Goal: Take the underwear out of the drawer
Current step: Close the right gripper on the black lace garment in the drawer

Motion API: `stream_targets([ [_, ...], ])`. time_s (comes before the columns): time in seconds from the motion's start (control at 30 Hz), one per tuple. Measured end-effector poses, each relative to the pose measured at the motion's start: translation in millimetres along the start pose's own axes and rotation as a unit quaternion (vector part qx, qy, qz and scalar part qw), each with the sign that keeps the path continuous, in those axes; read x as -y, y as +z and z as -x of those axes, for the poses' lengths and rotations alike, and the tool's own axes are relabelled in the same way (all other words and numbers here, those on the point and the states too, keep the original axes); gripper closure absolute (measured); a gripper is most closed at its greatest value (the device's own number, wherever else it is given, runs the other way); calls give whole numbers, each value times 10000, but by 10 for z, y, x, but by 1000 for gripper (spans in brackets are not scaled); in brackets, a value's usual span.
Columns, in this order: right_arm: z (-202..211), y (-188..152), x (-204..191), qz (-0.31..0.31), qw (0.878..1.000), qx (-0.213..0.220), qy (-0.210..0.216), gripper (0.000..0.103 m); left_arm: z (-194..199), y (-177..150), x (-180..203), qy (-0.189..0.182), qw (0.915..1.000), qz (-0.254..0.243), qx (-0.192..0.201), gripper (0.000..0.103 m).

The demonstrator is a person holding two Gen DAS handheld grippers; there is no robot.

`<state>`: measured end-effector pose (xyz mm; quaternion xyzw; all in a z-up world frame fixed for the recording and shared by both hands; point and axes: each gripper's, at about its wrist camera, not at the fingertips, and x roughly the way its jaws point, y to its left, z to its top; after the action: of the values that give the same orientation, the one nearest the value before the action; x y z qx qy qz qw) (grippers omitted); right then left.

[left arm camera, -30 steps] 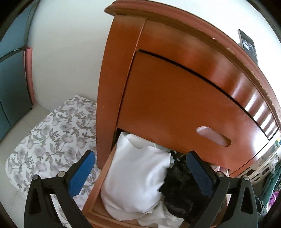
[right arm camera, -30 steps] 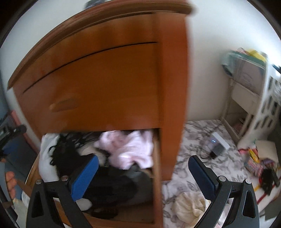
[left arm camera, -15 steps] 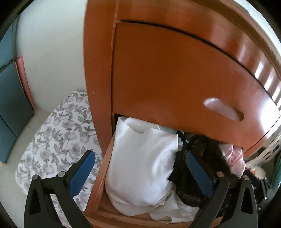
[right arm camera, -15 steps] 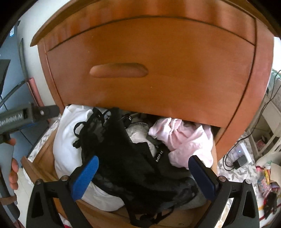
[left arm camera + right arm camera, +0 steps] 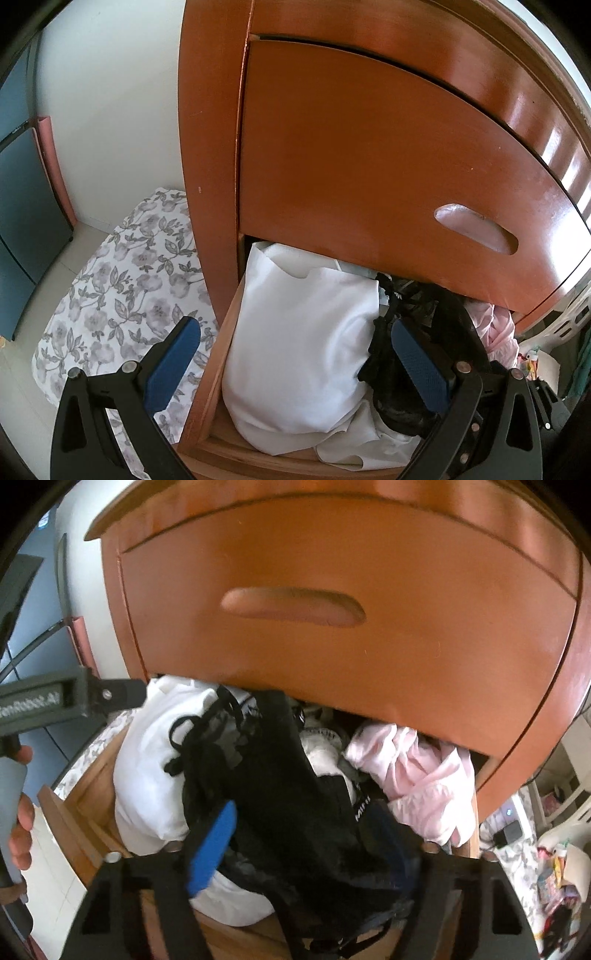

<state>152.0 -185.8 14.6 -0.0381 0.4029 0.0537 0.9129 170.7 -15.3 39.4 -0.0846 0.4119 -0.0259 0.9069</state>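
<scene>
The bottom wooden drawer [image 5: 92, 812] of the shiny orange-brown wooden dresser [image 5: 369, 166] is pulled out, so the clothes inside can be reached from above. The black lacy underwear [image 5: 288, 794] lies on top of the pile in the middle of the drawer, which makes it the easy one to grab. A big white folded cloth [image 5: 303, 350] fills the left part, and a soft pink crumpled cloth [image 5: 417, 782] sits at the right.

The right tongs [image 5: 310, 845] point down into the drawer, and their jaws are closing with the black underwear between them. One blue pad [image 5: 214, 849] is beside the black cloth. The other pad is hidden under the dark fabric, so I cannot tell if the grip is tight yet. I think this is the grabbing step.

The left tongs [image 5: 295, 365] are wide apart and hold nothing. They hang over the left side of the drawer, one finger over the white cloth's edge and one out past the drawer wall, likely just waiting out of the way.

The left camera shows the flowery grey and white sheet [image 5: 122, 288] on the floor beside the dresser. Only the right camera shows the person's hand [image 5: 20, 805] on the left tool's handle, and the whole pink cloth.
</scene>
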Motion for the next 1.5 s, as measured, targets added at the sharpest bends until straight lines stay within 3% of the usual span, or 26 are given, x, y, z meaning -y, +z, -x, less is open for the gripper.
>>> stream_targets([
  [0.13, -24, -10, 23, -62, 10000, -44, 18, 57, -4, -3, 6, 7, 10000, -9, -11, 0],
  [0.23, -11, -34, 78, -139, 9998, -55, 143, 68, 0, 1, 7, 18, 10000, 8, -5, 0],
  [0.37, 1, -42, 100, -67, 9998, -40, 181, 76, 2, 1, -4, 47, 10000, 50, 1, 0],
  [0.43, 23, -54, 114, -82, 9997, 4, 210, 88, 2, 1, 6, 51, 10000, 37, -10, 0],
  [0.87, 247, -100, 238, -201, 9989, 248, 343, 95, 12, 11, 11, 73, 10000, 35, -15, 0],
  [1.33, 847, -85, 526, -616, 9908, 1196, -133, 95, -43, 2, 100, 93, 9998, -162, -117, 0],
  [1.5, 959, -92, 680, -821, 9879, 1297, -235, 95, -155, -22, 228, 76, 9989, -365, -292, 0],
])
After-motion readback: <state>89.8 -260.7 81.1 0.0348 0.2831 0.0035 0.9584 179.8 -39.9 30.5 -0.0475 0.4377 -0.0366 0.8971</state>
